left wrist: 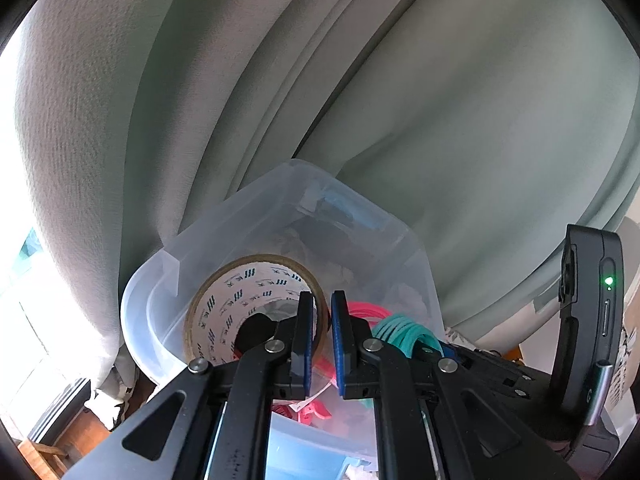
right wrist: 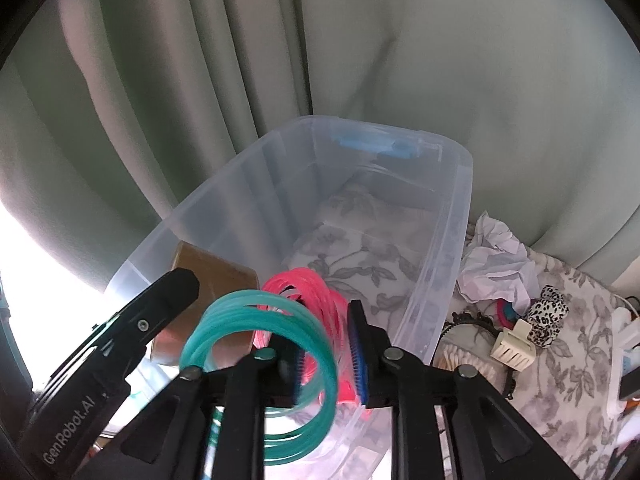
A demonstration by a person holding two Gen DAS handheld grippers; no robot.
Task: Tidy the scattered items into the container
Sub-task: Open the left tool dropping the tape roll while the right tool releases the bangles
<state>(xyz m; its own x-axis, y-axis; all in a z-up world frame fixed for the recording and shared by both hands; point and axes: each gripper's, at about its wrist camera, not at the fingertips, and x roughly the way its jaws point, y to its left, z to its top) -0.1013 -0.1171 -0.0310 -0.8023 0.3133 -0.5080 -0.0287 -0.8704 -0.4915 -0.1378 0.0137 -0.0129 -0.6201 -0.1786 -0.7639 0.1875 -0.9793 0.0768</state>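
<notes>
A clear plastic bin (right wrist: 452, 216) stands against the green curtain; it also shows in the left wrist view (left wrist: 280, 196). My left gripper (left wrist: 322, 334) is shut on the rim of a brown tape roll (left wrist: 224, 300), held over the bin's near corner. The roll also shows in the right wrist view (right wrist: 216, 276). My right gripper (right wrist: 328, 354) stands open over the bin, with a teal coil (right wrist: 260, 360) hanging around its left finger. A pink coil (right wrist: 316, 292) lies in the bin behind the teal coil. Both coils (left wrist: 400, 330) show in the left wrist view.
Right of the bin, on a floral cloth (right wrist: 568, 384), lie crumpled white paper (right wrist: 496, 268), a cream hair claw (right wrist: 514, 346), a leopard scrunchie (right wrist: 548, 314) and a dark headband (right wrist: 468, 320). The curtain (right wrist: 240, 80) hangs close behind.
</notes>
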